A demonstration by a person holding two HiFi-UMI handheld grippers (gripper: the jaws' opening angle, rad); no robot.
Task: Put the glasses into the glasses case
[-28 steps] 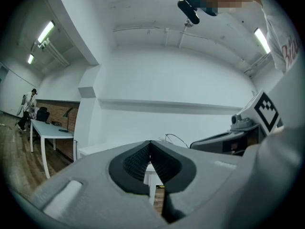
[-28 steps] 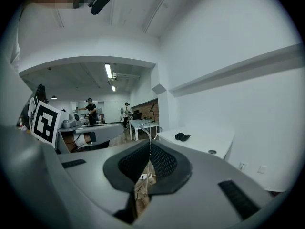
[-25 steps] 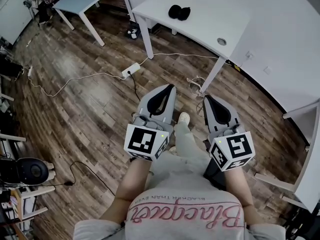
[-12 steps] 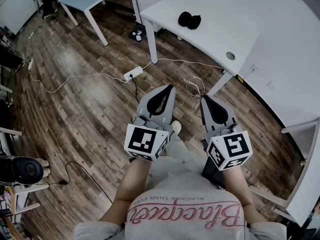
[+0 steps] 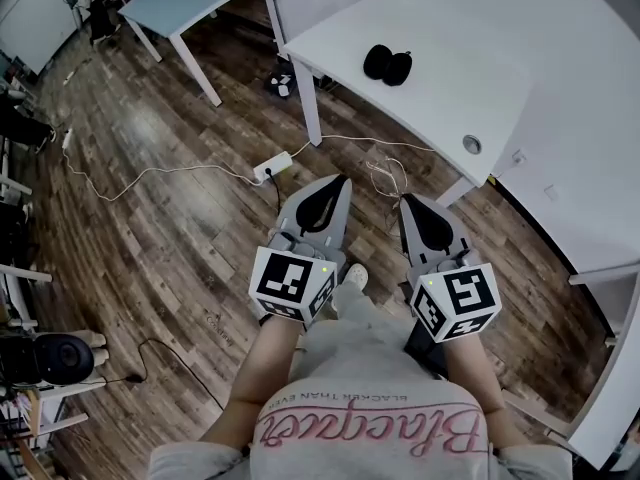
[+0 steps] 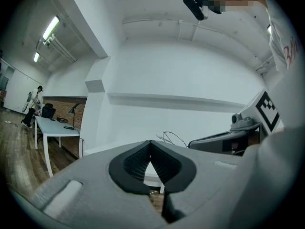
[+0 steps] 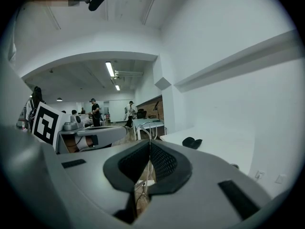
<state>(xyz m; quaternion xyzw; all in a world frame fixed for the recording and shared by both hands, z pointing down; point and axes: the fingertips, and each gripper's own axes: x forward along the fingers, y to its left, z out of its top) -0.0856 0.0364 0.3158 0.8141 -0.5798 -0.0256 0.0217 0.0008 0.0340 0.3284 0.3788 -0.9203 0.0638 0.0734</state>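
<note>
While left hand-held gripper [image 5: 339, 179] hangs closed, right [image 5: 408, 199] matches.

There are 2 grippers, the left gripper [image 5: 338, 183] and the right gripper [image 5: 410, 204]. Each has 2 jaws and 1 cube. That makes 2 cubes, the left cube [image 5: 291, 285] and the right cube [image 5: 458, 302]. I count 2 benches, the big bench [image 5: 450, 88] and the far bench [image 5: 170, 3]. The big bench carries 1 black thing [image 5: 387, 64] with 2 round halves, and it has 1 round hole [image 5: 472, 145]. On the floor [image 5: 150, 238] are 1 power strip [image 5: 272, 166] and 1 shoe [image 5: 354, 278].
</note>
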